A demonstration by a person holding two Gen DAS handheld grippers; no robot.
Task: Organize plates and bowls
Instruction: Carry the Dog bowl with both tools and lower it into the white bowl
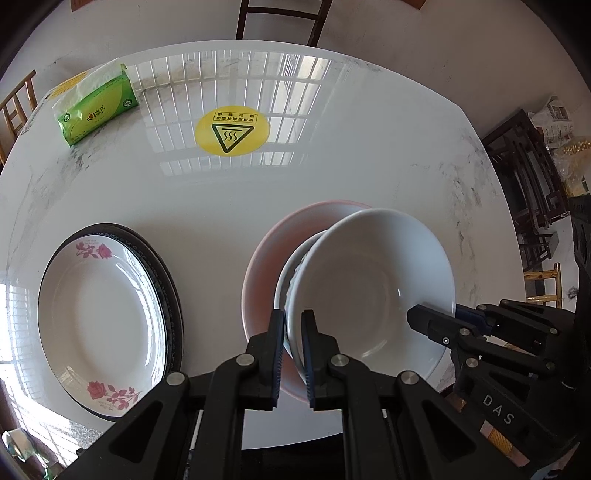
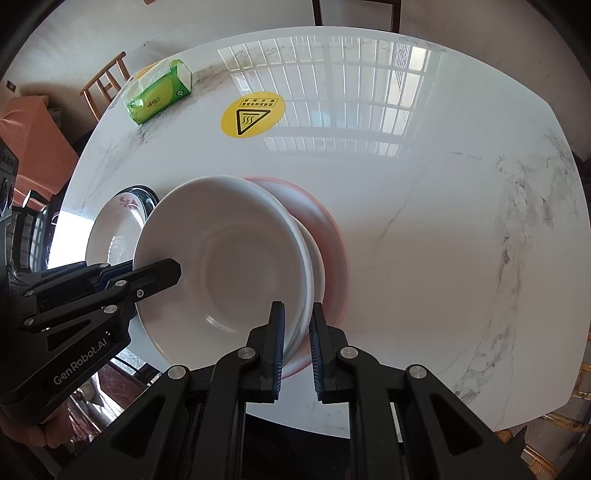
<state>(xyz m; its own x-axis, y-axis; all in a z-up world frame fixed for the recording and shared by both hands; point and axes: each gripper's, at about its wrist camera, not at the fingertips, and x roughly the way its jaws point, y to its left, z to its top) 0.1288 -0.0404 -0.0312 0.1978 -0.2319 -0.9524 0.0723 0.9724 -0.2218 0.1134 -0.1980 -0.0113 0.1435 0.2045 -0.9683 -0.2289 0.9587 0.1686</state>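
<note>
A plain white bowl point(image 1: 369, 280) point(image 2: 229, 258) is held by its rim from both sides. My left gripper point(image 1: 293, 318) point(image 2: 166, 273) is shut on its left rim. My right gripper point(image 2: 297, 311) point(image 1: 424, 317) is shut on its right rim. The bowl sits over a second white bowl point(image 1: 290, 266) point(image 2: 318, 266), which lies nested in a pink bowl point(image 1: 266, 258) point(image 2: 334, 240). I cannot tell whether the held bowl rests on the one below. To the left, a white plate with red roses point(image 1: 99, 314) point(image 2: 114, 229) lies on a dark-rimmed plate point(image 1: 168, 284).
On the white marble table point(image 1: 184, 192) point(image 2: 424, 221) there is a green tissue pack point(image 1: 96, 107) point(image 2: 159, 96) at the far left and a round yellow heat-warning sticker point(image 1: 232, 131) point(image 2: 253, 114). A dark chair point(image 1: 280, 18) stands behind the table, with dark furniture point(image 1: 524, 166) to the right.
</note>
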